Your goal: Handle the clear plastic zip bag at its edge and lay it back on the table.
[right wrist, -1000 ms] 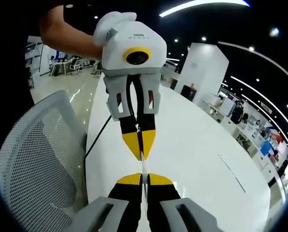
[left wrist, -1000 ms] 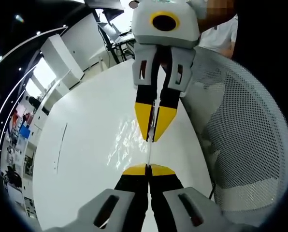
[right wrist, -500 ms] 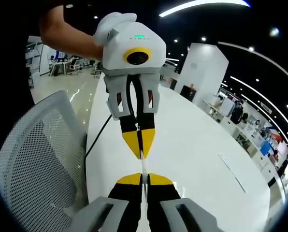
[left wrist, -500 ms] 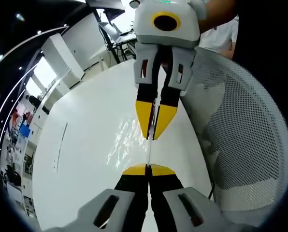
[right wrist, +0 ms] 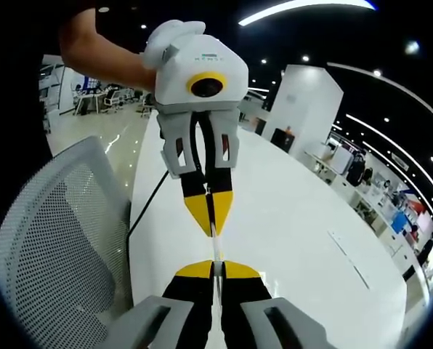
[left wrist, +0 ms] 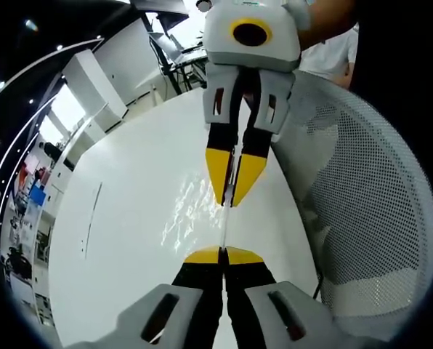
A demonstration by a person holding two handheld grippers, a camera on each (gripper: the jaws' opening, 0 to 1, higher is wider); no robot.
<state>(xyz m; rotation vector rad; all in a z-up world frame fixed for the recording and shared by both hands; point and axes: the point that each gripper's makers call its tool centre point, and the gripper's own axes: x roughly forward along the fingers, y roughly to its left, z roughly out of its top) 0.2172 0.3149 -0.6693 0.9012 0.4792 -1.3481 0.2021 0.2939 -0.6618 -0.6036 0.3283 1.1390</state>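
Note:
The clear zip bag [left wrist: 189, 215] is stretched between my two grippers above the white table [left wrist: 122, 218]. It shows nearly edge-on, as a thin line with glints to its left. My left gripper [left wrist: 224, 254] is shut on the bag's near edge. Facing it from above, my right gripper [left wrist: 231, 202] is shut on the far edge. In the right gripper view the bag [right wrist: 215, 249] is a thin strip between my right gripper [right wrist: 218, 267] and the left gripper [right wrist: 211, 231], which a hand [right wrist: 100, 54] holds.
A grey mesh chair [left wrist: 362, 203] stands against the table's edge, also seen at the left as the chair [right wrist: 49, 240]. A dark cable [right wrist: 148, 203] runs along that side of the table [right wrist: 296, 218]. Office furniture and people stand far behind.
The right gripper has drifted slightly up and right in the left gripper view. Both grippers stay shut on the bag.

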